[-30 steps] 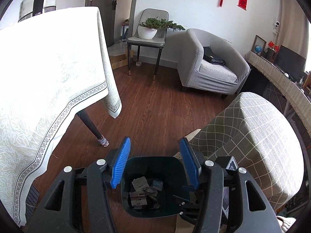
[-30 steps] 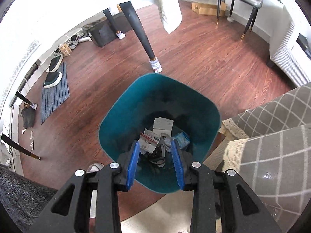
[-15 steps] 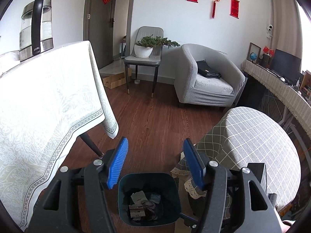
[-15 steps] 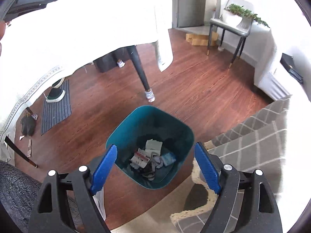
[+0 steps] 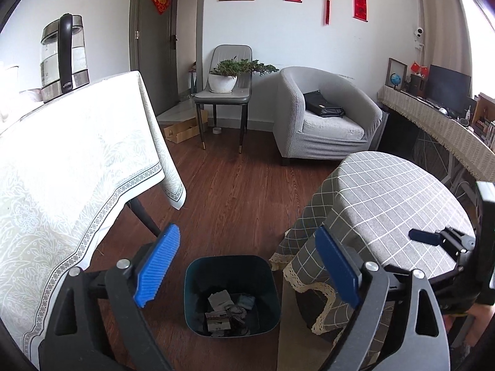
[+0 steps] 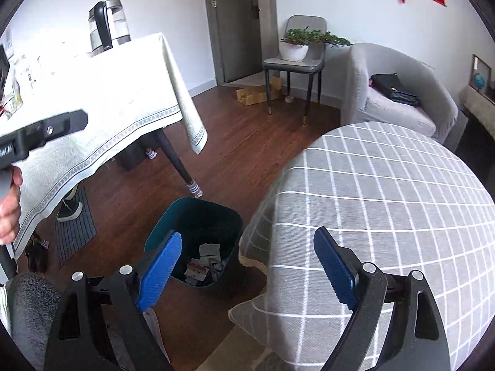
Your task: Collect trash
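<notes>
A teal trash bin (image 5: 232,296) stands on the wood floor between two tables, with several scraps of paper trash (image 5: 225,309) at its bottom. It also shows in the right wrist view (image 6: 195,241), with the trash (image 6: 204,266) inside. My left gripper (image 5: 247,266) is open and empty, held high above the bin. My right gripper (image 6: 247,266) is open and empty, above the edge of the round checked table (image 6: 386,204). The right gripper's fingertip (image 5: 423,236) shows over that table in the left wrist view.
A table with a white cloth (image 5: 71,160) and a kettle (image 5: 63,55) stands left. A grey armchair (image 5: 321,117), a chair with a potted plant (image 5: 225,83) and a cardboard box (image 5: 182,131) are at the back. A side counter (image 5: 439,123) runs along the right.
Both grippers rose well above the bin and tilted up toward the room. The right gripper opened wide from nearly shut and moved over the checked table.
</notes>
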